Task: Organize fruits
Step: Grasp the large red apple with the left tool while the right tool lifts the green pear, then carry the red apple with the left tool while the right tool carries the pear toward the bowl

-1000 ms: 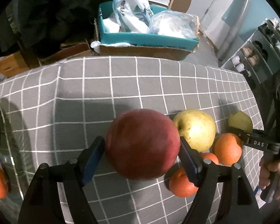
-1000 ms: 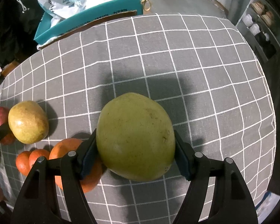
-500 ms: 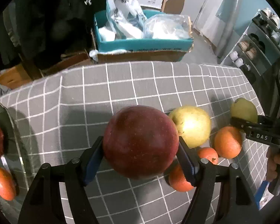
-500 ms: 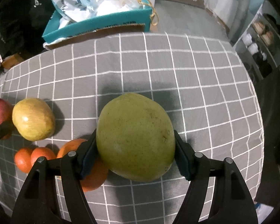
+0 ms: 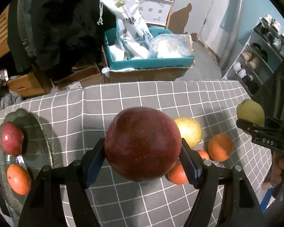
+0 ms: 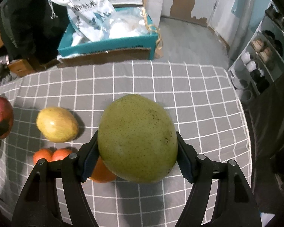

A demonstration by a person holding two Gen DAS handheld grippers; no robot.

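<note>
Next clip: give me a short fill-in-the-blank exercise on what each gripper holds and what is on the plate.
1. The left gripper is shut on a dark ____ apple.
2. The right gripper is shut on a ____ pear.
3. The glass plate holds a red fruit and an ____.

Missing words: red; green; orange

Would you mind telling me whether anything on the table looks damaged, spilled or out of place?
Nothing stands out. The red apple and green pear sit squarely in their grippers, and the loose fruit looks intact on the grey checked tablecloth.
</note>
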